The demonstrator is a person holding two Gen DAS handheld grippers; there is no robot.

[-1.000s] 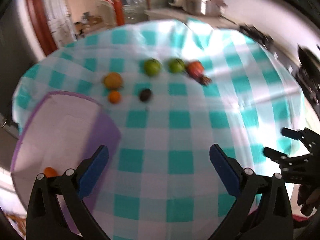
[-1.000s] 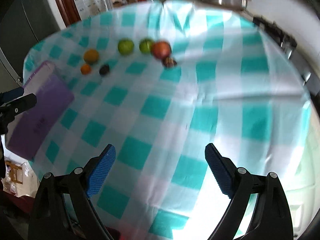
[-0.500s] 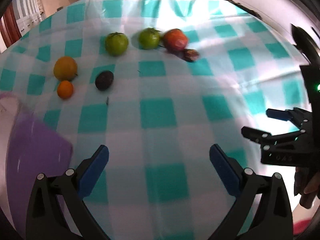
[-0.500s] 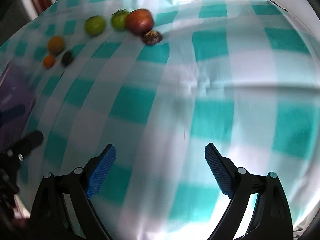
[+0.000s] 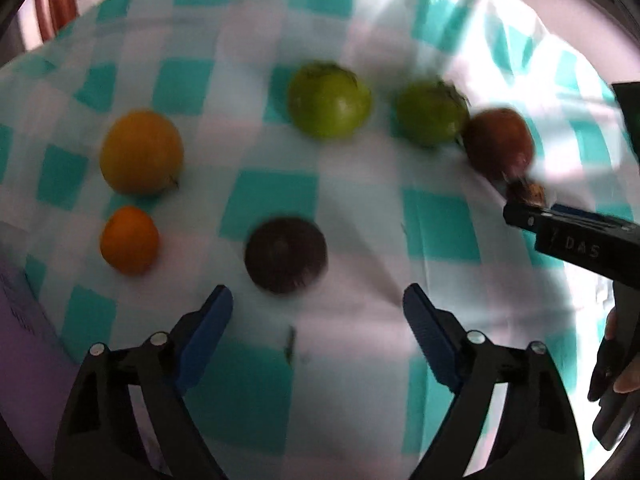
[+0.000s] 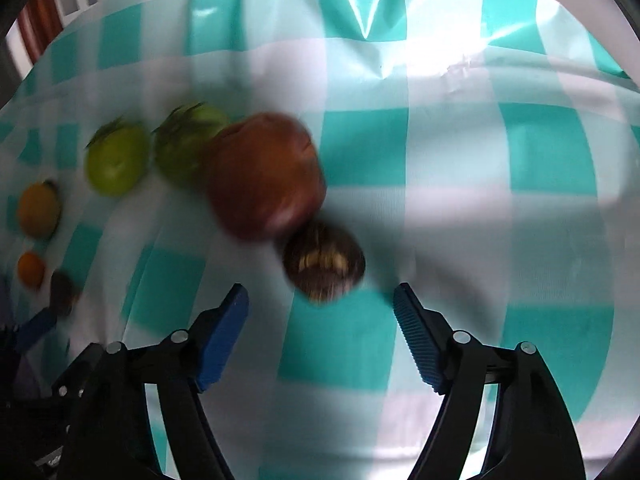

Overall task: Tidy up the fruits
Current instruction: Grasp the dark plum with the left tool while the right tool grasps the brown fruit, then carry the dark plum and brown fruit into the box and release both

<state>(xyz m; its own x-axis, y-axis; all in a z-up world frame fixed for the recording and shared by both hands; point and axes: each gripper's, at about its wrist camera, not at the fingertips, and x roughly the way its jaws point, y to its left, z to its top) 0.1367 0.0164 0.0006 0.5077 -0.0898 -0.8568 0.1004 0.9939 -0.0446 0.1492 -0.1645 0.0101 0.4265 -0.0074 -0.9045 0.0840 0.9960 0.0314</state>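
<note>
Fruits lie on a teal-and-white checked tablecloth (image 5: 276, 192). In the left wrist view my left gripper (image 5: 318, 312) is open and empty, just short of a dark purple fruit (image 5: 286, 255). Beyond it lie a small orange (image 5: 129, 239), a larger orange (image 5: 141, 151), two green fruits (image 5: 329, 100) (image 5: 431, 114) and a red fruit (image 5: 500, 142). In the right wrist view my right gripper (image 6: 320, 312) is open and empty, just short of a brown speckled fruit (image 6: 324, 263) that touches the red fruit (image 6: 266, 176).
A purple board (image 5: 24, 360) lies at the left edge of the left wrist view. The right gripper's fingers (image 5: 568, 236) reach in from the right there, beside the brown fruit (image 5: 528, 192). The left gripper's finger (image 6: 36, 326) shows at the lower left of the right wrist view.
Both grippers have moved forward towards the fruits, which now look much larger. The left has closed in on the dark purple fruit, the right on the brown fruit. Both stay open.
</note>
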